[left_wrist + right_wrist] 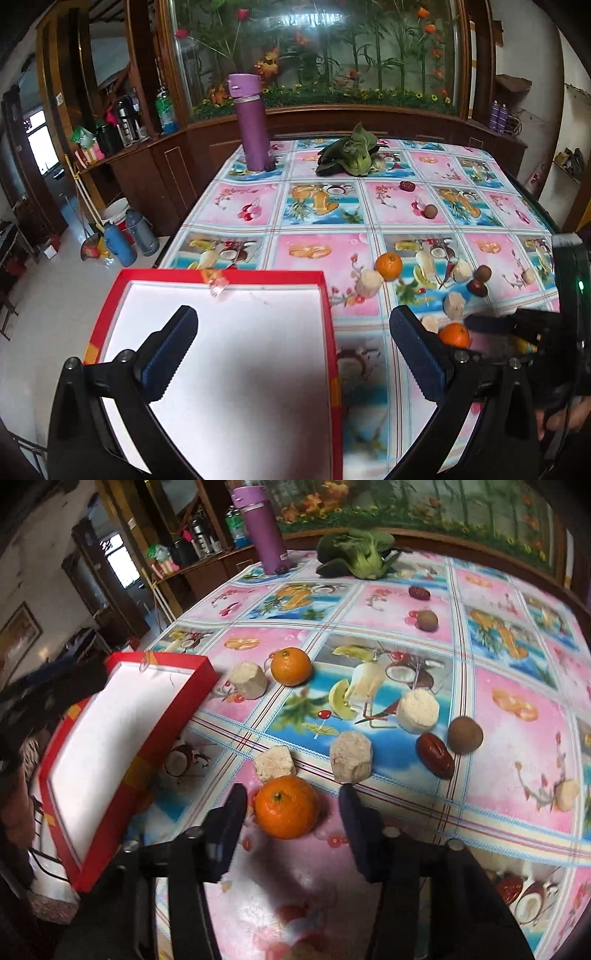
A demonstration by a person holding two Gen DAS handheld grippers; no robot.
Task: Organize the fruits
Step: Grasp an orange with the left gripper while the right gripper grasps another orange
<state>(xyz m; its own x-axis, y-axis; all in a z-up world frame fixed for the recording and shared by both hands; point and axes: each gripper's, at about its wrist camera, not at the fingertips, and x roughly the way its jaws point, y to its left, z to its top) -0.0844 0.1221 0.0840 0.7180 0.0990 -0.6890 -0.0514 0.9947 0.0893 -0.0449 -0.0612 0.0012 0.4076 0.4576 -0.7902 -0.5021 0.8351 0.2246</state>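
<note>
A table (517, 775) with a bright cloth of fruit pictures holds everything. A red box (122, 738), white inside, sits at the left edge. Just beside it lie two oranges (286, 806) (291, 665) and some pale, chunky pieces (351, 762). Farther right are a dark red date (435, 755) and a round brown fruit (465, 734). Near the far edge stand a purple bottle (266, 535) and leafy greens (358, 554).

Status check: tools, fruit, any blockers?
Right tool straddling near orange, not gripping. Left tool open over red box. Nothing blocking.
</note>
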